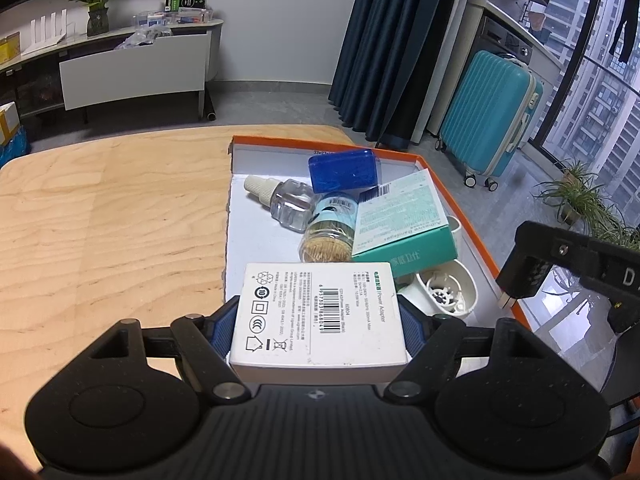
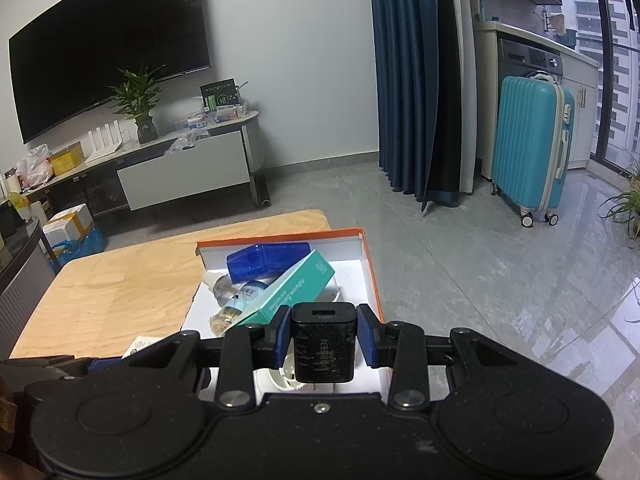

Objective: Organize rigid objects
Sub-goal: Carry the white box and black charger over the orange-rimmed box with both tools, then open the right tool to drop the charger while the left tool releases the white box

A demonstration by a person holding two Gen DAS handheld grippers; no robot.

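Your left claw (image 1: pixel 318 320) is clamped on the white adapter box (image 1: pixel 318 312) at the lower middle of its view, over the near end of the orange-rimmed tray (image 1: pixel 476 240). That tray sits on the wooden counter (image 1: pixel 112 216) and holds a teal carton (image 1: pixel 404 220), blue case (image 1: pixel 344 170), clear bottle (image 1: pixel 284 200) and white cup (image 1: pixel 448 290). Your right claw (image 2: pixel 323 344) is clamped on the black charger (image 2: pixel 323 344), lower middle, above the tray.
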